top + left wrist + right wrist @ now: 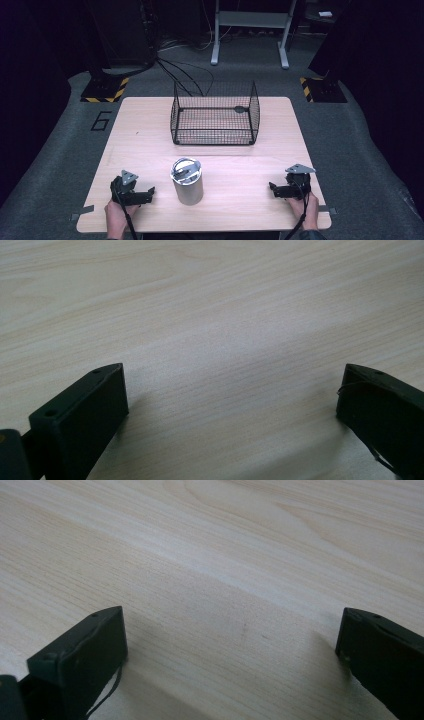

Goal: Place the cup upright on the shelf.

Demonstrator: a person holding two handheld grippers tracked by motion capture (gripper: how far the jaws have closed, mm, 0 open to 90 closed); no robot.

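The upright metal canister stood between both wide-open, empty hand-held grippers, closer to the left hand-held gripper than the right hand-held gripper.

Grey carpet floor surrounds the pale wooden counter. A white desk frame stands at twelve o'clock, hazard-striped bases at ten and two.

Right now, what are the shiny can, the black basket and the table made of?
The can looks like metal, brushed and silvery: its lid gleams and mirrors the light. The basket looks like thin wire mesh coated matte black; you can see straight through its grid. The table looks like pale wood, or a wood-look laminate: grain lines run across it, with a smooth, dull finish.
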